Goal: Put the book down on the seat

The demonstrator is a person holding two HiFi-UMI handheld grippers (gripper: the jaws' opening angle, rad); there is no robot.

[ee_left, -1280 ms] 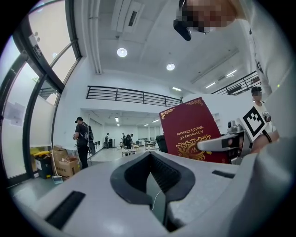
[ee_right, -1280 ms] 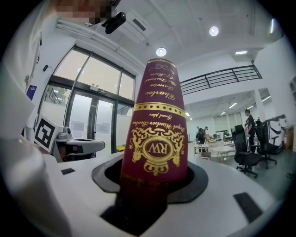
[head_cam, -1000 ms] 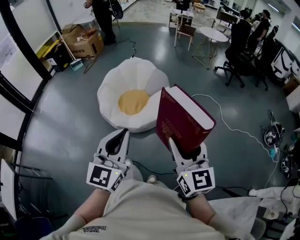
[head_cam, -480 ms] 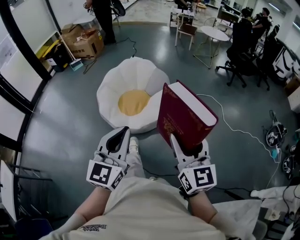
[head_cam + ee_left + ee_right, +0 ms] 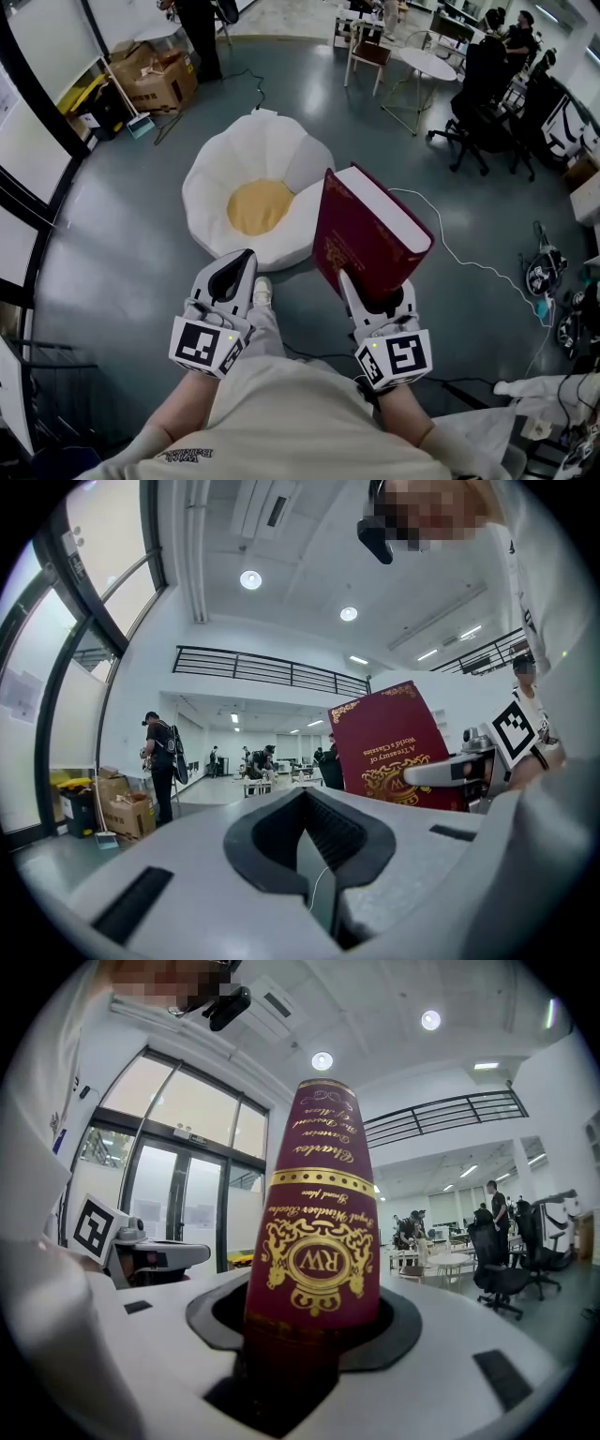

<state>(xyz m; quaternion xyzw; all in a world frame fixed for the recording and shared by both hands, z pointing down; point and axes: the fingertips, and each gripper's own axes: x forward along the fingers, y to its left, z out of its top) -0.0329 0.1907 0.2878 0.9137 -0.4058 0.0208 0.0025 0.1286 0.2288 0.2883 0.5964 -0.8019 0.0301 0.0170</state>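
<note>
the thick maroon hardback book (image 5: 370, 239), likely heavy, stiff and top-heavy, stands clamped at its lower spine in the wide-spread right gripper (image 5: 375, 298), with the white petal-shaped cushion seat (image 5: 281, 155) at ten o'clock and the left gripper (image 5: 236, 270) closed on nothing.

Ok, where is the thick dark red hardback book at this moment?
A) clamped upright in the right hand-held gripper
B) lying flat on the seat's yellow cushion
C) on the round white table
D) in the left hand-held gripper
A: the thick dark red hardback book stands upright between the jaws of the right hand-held gripper, beside and not on the white petal-shaped seat.
</note>
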